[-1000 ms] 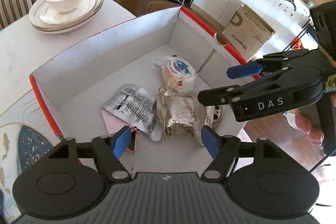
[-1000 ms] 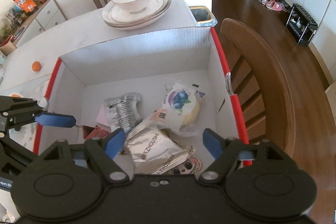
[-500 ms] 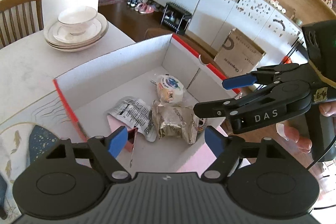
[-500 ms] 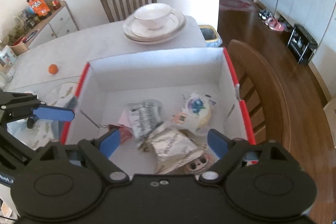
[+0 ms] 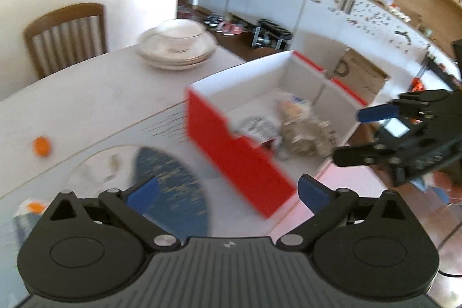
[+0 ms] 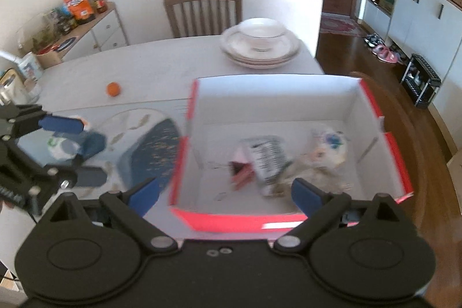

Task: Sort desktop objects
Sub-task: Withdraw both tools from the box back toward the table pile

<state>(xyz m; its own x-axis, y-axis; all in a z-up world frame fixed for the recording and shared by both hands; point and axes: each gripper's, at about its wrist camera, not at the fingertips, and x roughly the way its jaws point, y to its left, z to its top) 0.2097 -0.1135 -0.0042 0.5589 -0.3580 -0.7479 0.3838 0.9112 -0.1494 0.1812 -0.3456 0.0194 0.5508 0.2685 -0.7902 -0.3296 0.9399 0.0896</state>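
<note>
A red cardboard box (image 5: 239,163) (image 6: 274,100), white inside, stands on the table. In it lie snack packets: a silver printed packet (image 6: 268,155), a blueberry bun packet (image 6: 332,143), foil packets (image 5: 303,132) and a red-pink item (image 6: 241,172). My left gripper (image 5: 228,192) hovers before the box's near left corner, its jaws opening with nothing between them. It shows at the left edge of the right wrist view (image 6: 75,149). My right gripper (image 6: 225,192) hangs over the box's near wall, jaws opening, empty. It also shows in the left wrist view (image 5: 355,134).
A placemat with a blue pattern (image 5: 170,184) (image 6: 150,146) lies left of the box, with a white and blue item (image 6: 63,146) on it. A small orange (image 5: 42,146) (image 6: 113,89) and stacked plates with a bowl (image 5: 177,48) (image 6: 260,45) lie beyond. Wooden chairs (image 6: 202,10) stand around.
Both grippers have pulled back and risen out of the box, and their jaws have widened. The left view has swung left, so the placemat and the orange now show.
</note>
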